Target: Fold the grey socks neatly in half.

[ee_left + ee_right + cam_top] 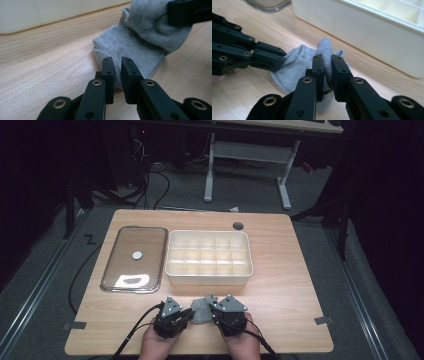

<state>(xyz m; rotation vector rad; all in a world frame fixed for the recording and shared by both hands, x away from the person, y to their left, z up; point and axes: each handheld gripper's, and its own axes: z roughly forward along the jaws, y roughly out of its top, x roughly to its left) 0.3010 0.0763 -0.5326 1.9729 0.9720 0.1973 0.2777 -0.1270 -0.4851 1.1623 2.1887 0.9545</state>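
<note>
- The grey sock point(201, 310) lies on the worktop point(280, 285) just in front of the white divided box point(208, 257).
- Your left hand-held gripper point(117, 65) pinches its edge.
- Your right hand-held gripper point(326, 64) pinches a raised fold.

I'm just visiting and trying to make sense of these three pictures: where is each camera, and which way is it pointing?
High view: above the person's side, looking forward and down on the wooden table; both hands and hand-held grippers show, left, right.
Left gripper view: rides on the left hand-held gripper, looking along its two black jaws at the grey sock.
Right gripper view: rides on the right hand-held gripper, jaws closed on the sock, white compartment box behind.
Shared: the sock appears in both gripper views, and each shows the other gripper.
</note>
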